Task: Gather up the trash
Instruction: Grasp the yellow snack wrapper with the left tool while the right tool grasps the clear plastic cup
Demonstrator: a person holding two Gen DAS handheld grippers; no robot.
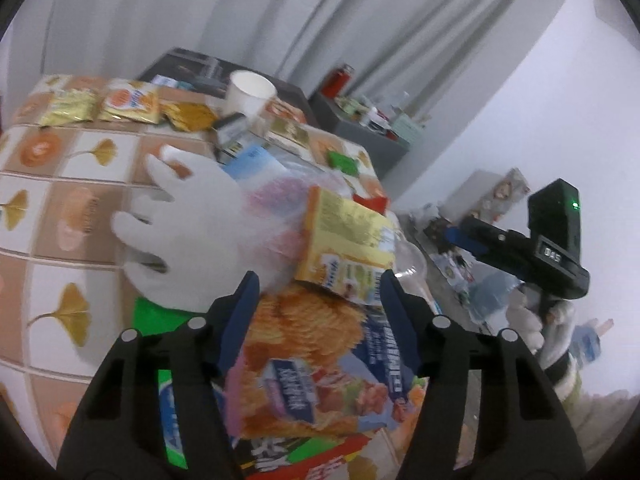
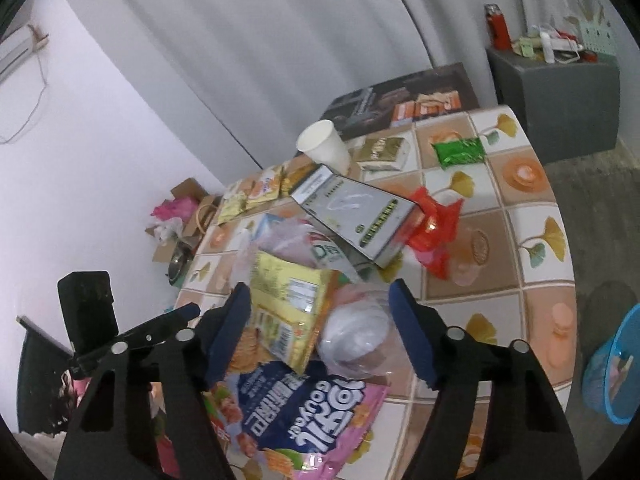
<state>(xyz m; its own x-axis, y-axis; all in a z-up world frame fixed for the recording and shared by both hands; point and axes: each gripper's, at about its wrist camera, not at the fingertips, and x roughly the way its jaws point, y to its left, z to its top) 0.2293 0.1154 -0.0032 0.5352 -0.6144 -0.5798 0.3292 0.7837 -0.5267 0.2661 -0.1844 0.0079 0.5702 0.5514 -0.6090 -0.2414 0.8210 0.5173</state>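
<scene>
Left wrist view: left gripper [image 1: 318, 286] fingers parted over a chicken-print snack bag [image 1: 316, 364], a yellow wrapper [image 1: 344, 240] between their tips, nothing clamped. Right gripper [image 2: 320, 300] likewise unclenched, straddling the yellow wrapper [image 2: 288, 308] and a clear plastic cup [image 2: 356, 340] on the tiled table [image 2: 532, 312]. Step judged: reaching for litter; next, settle on one item and close. Blue basket [image 2: 612, 372] cut off at frame edge. White gloved hand [image 1: 188, 224] blurred; what it is doing is unclear.
</scene>
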